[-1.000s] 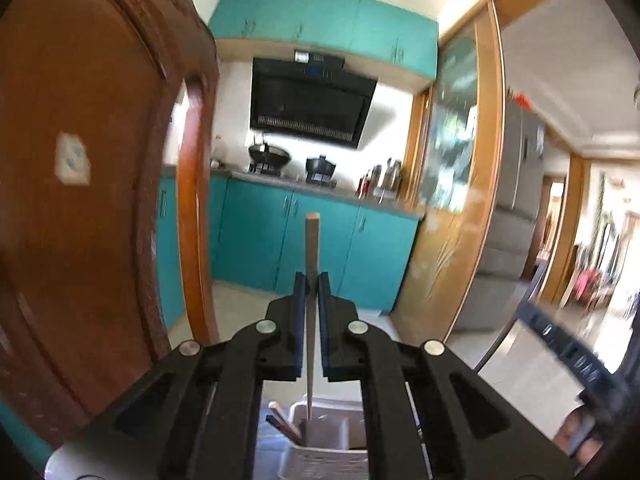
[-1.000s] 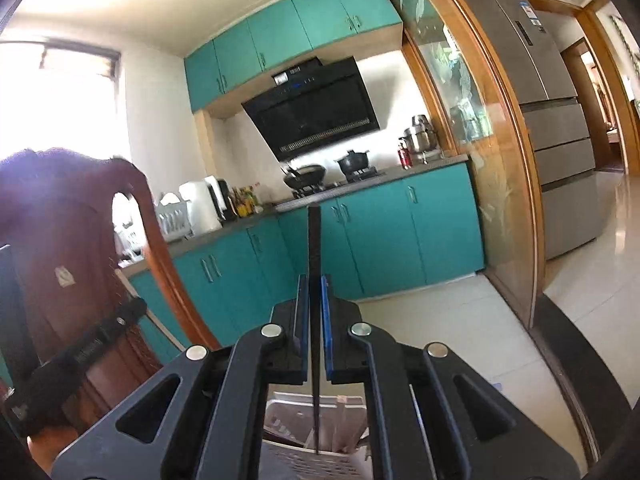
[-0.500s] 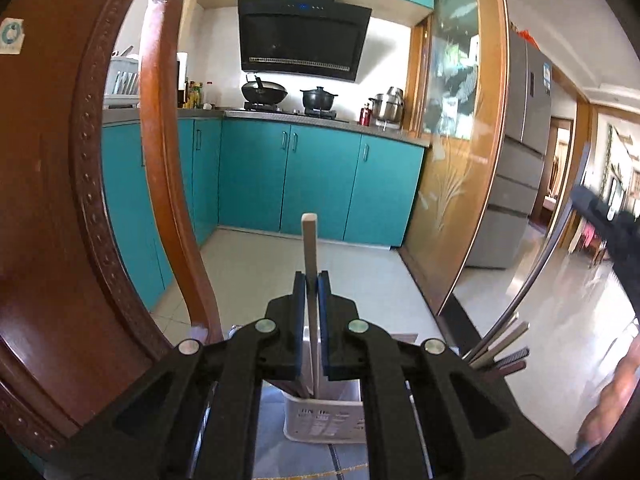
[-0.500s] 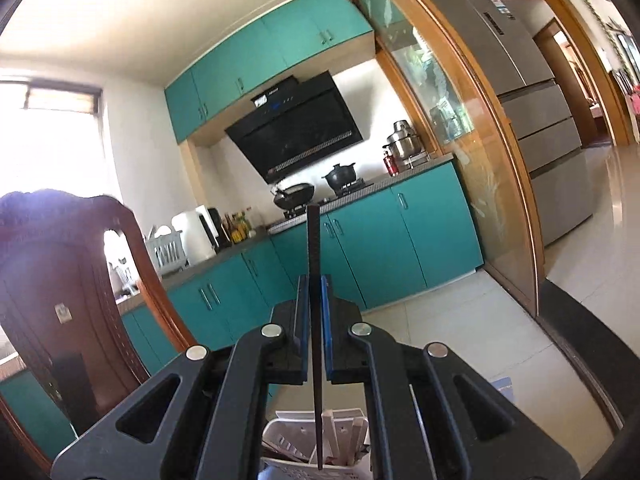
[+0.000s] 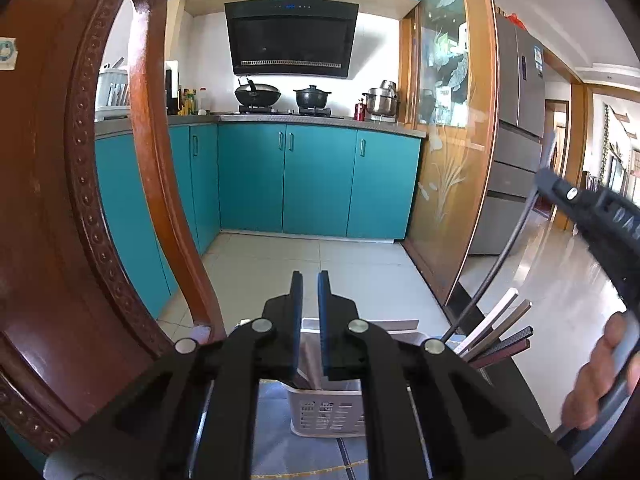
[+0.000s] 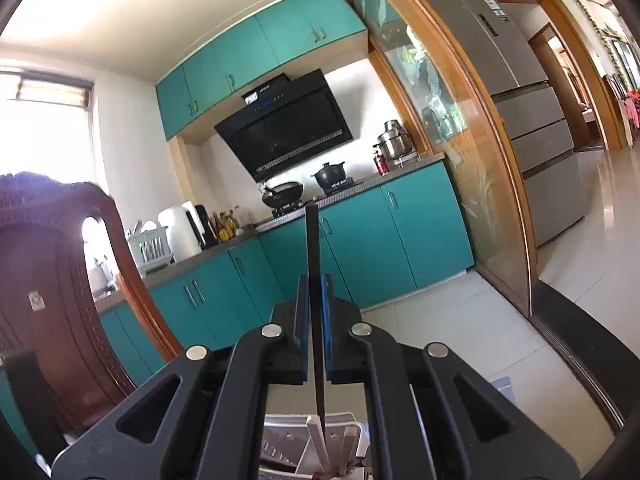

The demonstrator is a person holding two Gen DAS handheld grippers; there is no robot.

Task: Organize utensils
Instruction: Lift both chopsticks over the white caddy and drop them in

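While the left gripper [image 5: 308, 300] hangs with its jaws slightly parted and nothing between them, the white slotted basket [image 5: 326, 414] sits directly below and just ahead of its fingertips, holding several chopsticks; more chopsticks [image 5: 498, 332] fan out to its right, beside the right gripper's body; the right gripper [image 6: 315, 300] is clamped on a dark chopstick [image 6: 313, 264], whose lower tip points down into the basket [image 6: 286, 440] beneath its fingers

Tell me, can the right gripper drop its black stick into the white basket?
Probably yes. The right gripper holds the thin black chopstick upright, its tip just above the white slotted plastic basket. Nothing seems to block the way, though other utensils already stand inside.
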